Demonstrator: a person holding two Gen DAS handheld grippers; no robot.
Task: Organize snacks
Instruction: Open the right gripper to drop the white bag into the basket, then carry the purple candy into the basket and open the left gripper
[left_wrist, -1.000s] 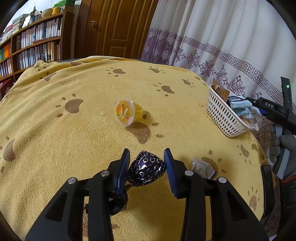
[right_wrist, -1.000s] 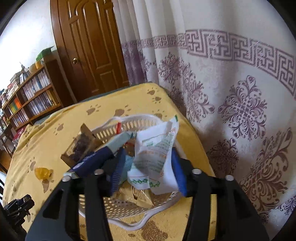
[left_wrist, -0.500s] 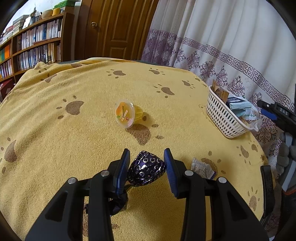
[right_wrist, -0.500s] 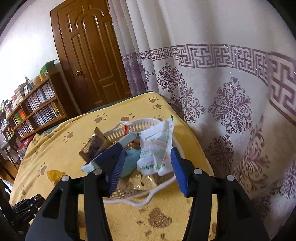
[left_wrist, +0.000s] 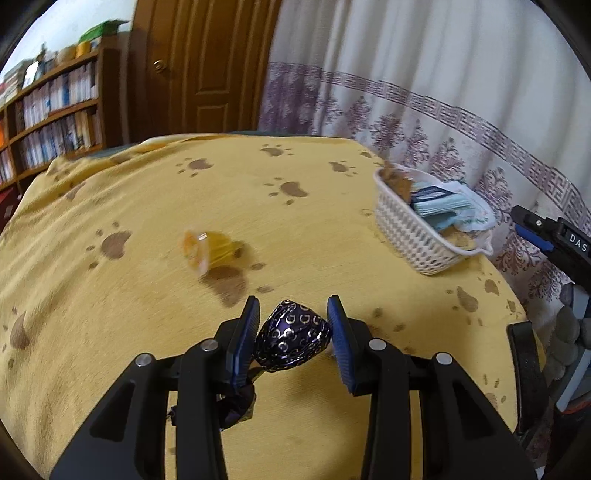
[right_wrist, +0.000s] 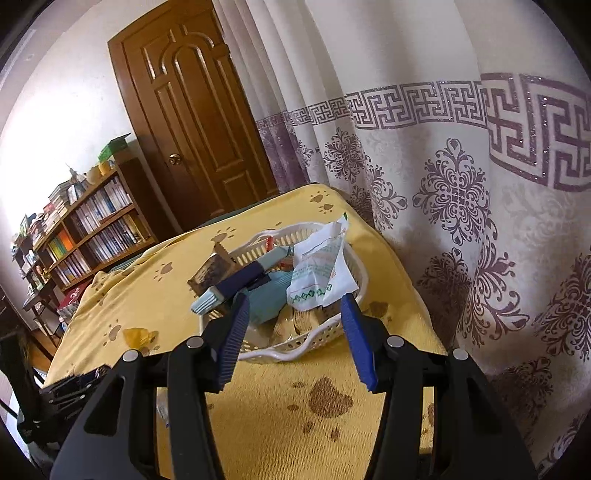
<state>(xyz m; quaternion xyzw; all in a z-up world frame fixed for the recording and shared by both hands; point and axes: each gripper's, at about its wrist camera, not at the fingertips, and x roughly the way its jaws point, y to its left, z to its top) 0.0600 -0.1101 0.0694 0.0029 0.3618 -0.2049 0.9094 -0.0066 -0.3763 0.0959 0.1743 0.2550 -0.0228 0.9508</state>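
Note:
My left gripper (left_wrist: 292, 300) is shut on a purple foil-wrapped candy (left_wrist: 293, 339), which hangs just above the yellow blanket; its twisted tail sticks out under the left finger. An orange jelly cup (left_wrist: 207, 251) lies on its side ahead of it, blurred here. The white basket (left_wrist: 406, 229) stands at the right by the curtain, filled with packets. In the right wrist view my right gripper (right_wrist: 294, 297) stands open and empty, just short of the basket (right_wrist: 295, 354). A white packet (right_wrist: 321, 273), a blue-wrapped bar (right_wrist: 240, 280) and a brown packet (right_wrist: 212, 271) rest in the basket.
A yellow paw-print blanket (left_wrist: 147, 206) covers the table. A patterned curtain (right_wrist: 461, 184) hangs close behind the basket and along the table's right edge. A wooden door (right_wrist: 192, 122) and a bookshelf (right_wrist: 96, 229) stand beyond the far side.
My left gripper has lifted and swung towards the basket with the candy in it. My right gripper has drawn back from the basket, and the white packet stays inside.

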